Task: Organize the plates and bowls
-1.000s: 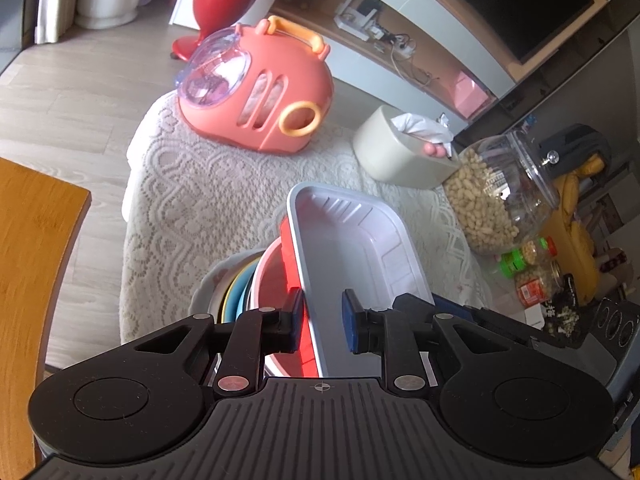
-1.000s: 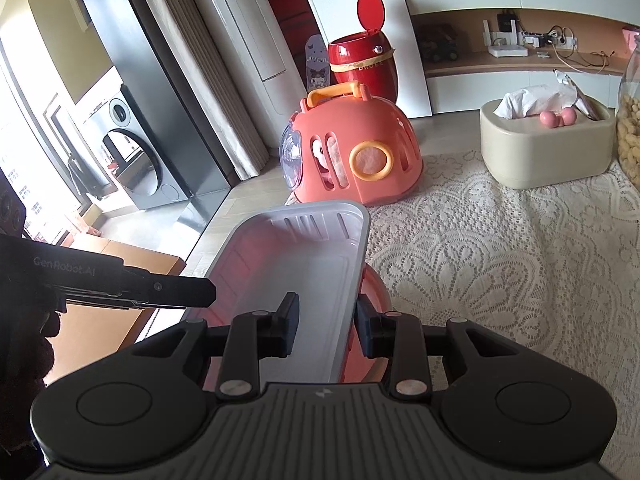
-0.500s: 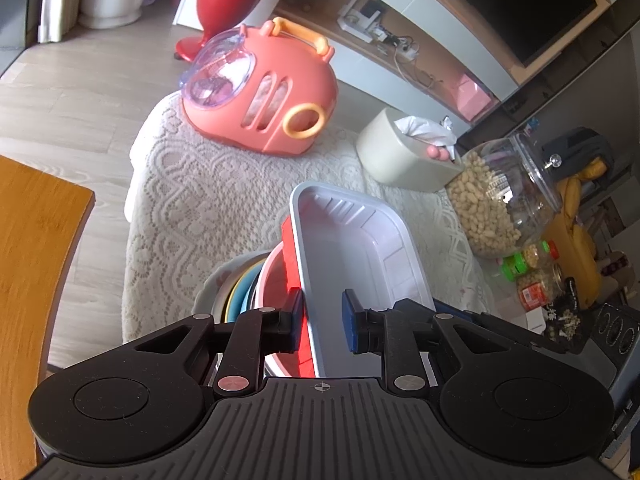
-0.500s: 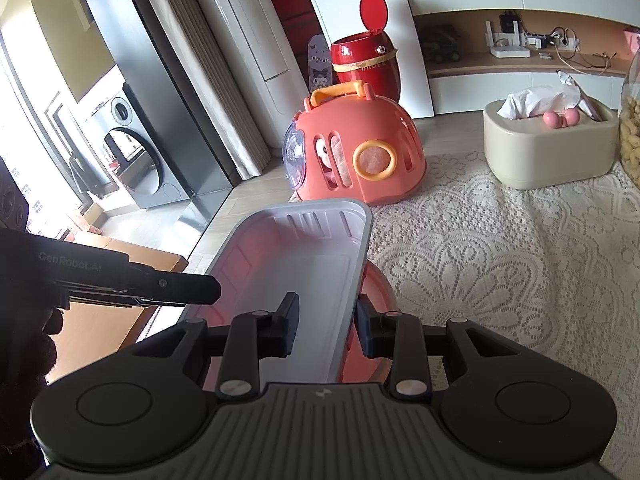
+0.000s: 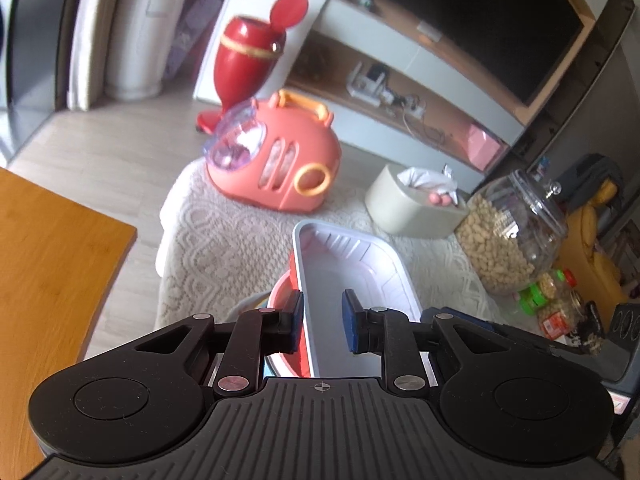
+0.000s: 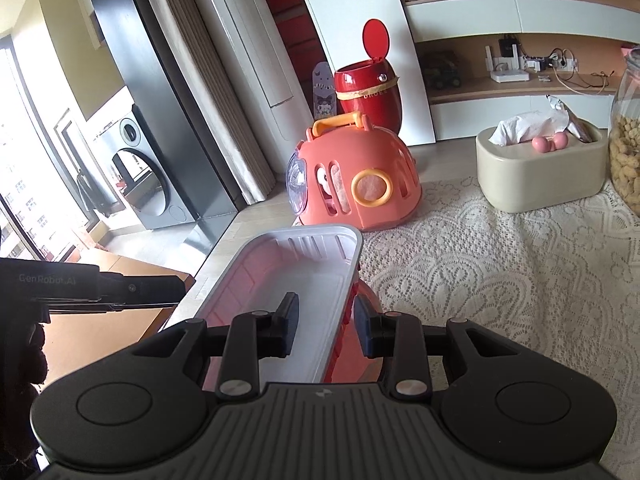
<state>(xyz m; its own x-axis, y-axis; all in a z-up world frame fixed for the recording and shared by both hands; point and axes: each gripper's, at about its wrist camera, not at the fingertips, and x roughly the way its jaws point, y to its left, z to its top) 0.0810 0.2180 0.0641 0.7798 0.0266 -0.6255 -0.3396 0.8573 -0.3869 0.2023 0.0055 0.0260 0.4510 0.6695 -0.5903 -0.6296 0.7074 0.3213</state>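
Left tool (image 5: pixel 322 320) clamping the left rim of a white rectangular tray (image 5: pixel 352 276), right tool (image 6: pixel 326 330) clamping its right rim with the red dish (image 6: pixel 352 344) beneath, tray sitting over stacked bowls at the lace-covered desk (image 6: pixel 500 264) edge, pink pet carrier (image 6: pixel 352 184) at twelve o'clock.

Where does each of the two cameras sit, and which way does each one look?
Left wrist view: sits on the left gripper, looking forward and down over the white tray toward the pink carrier; its own fingers show, straddling the tray's left rim.
Right wrist view: sits on the right gripper, facing the same carrier; its fingers straddle the tray's right rim, and the left gripper shows at left.
Shared: tray, carrier, tissue box, lace cloth.
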